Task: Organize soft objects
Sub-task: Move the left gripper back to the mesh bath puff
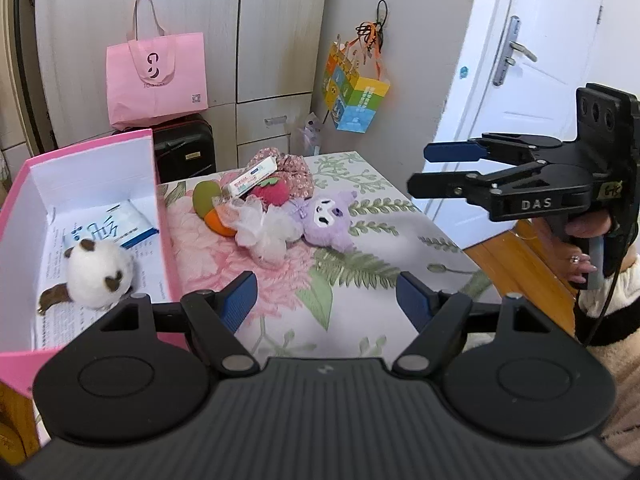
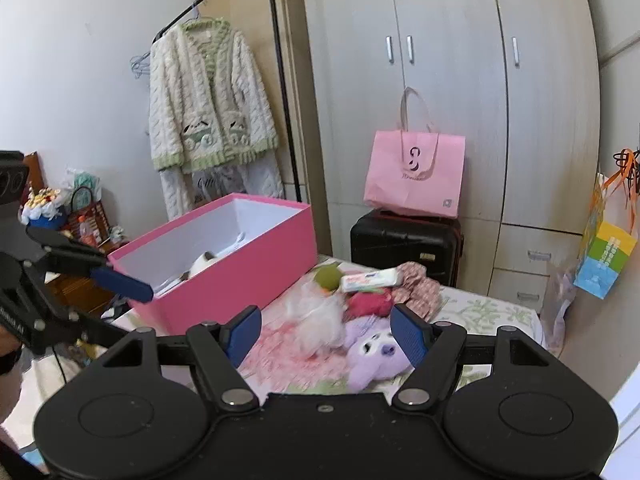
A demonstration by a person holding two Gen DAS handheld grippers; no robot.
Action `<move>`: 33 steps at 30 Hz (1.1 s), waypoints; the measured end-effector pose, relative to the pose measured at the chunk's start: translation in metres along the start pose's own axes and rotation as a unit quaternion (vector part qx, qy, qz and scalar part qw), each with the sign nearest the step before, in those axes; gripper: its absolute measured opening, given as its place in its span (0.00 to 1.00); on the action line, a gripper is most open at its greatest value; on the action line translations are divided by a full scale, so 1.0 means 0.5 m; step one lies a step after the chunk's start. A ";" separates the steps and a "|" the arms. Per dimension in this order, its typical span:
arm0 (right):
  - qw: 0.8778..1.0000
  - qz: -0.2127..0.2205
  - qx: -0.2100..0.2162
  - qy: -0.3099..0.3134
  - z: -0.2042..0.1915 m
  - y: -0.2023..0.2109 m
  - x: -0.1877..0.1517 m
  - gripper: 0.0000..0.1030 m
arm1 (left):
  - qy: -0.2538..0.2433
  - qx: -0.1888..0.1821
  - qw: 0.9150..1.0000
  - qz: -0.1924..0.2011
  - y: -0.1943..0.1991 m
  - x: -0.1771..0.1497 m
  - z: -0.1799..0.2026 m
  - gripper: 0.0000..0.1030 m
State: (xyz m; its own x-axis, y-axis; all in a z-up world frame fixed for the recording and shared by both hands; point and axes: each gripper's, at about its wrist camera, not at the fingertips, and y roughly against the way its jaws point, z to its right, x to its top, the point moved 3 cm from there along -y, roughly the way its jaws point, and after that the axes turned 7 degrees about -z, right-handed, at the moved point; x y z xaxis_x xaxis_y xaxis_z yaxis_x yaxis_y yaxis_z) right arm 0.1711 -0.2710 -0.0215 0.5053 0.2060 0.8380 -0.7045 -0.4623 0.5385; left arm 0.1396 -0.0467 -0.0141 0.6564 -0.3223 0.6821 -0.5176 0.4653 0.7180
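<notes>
A pink box (image 1: 162, 216) with a white inside stands at the left of a floral-covered table (image 1: 360, 248). A white and brown plush (image 1: 100, 268) lies in it on printed paper. A pile sits beyond: a purple plush (image 1: 330, 220), a white fluffy puff (image 1: 264, 228), a red strawberry plush (image 1: 274, 191), a green and orange plush (image 1: 208, 204), a floral cloth (image 1: 296, 172) and a tissue pack (image 1: 250, 178). My left gripper (image 1: 326, 300) is open and empty above the table. My right gripper (image 2: 326, 334) is open and empty, above the purple plush (image 2: 376, 352) and the puff (image 2: 320, 320); it also shows in the left wrist view (image 1: 420, 170). The box (image 2: 240, 280) lies to its left.
A pink tote bag (image 1: 156, 76) sits on a black suitcase (image 1: 184, 148) against the wardrobe behind the table. A colourful gift bag (image 1: 354, 96) hangs on the wall. A white door (image 1: 532, 60) is at the right. A knit cardigan (image 2: 208, 96) hangs on a rack.
</notes>
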 end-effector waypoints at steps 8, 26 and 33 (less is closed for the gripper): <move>1.000 -0.006 0.000 0.007 0.092 -0.110 0.012 0.74 | 0.022 0.044 0.998 0.025 -0.101 0.039 -0.018 0.74; 0.990 -0.079 0.018 0.117 0.204 -0.331 0.027 0.74 | 0.048 0.162 0.983 0.078 -0.282 0.096 -0.037 0.74; 0.982 -0.106 0.049 0.150 0.216 -0.398 0.033 0.74 | 0.089 0.174 0.978 0.076 -0.335 0.089 -0.076 0.74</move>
State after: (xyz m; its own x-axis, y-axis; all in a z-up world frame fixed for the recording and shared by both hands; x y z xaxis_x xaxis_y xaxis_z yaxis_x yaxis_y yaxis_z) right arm 0.3734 -0.2690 -0.1245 0.4552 0.5447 0.7043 -0.5405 -0.4595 0.7048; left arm 0.2765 -0.1075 -0.1090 0.6258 -0.1079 0.7724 -0.7522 0.1781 0.6344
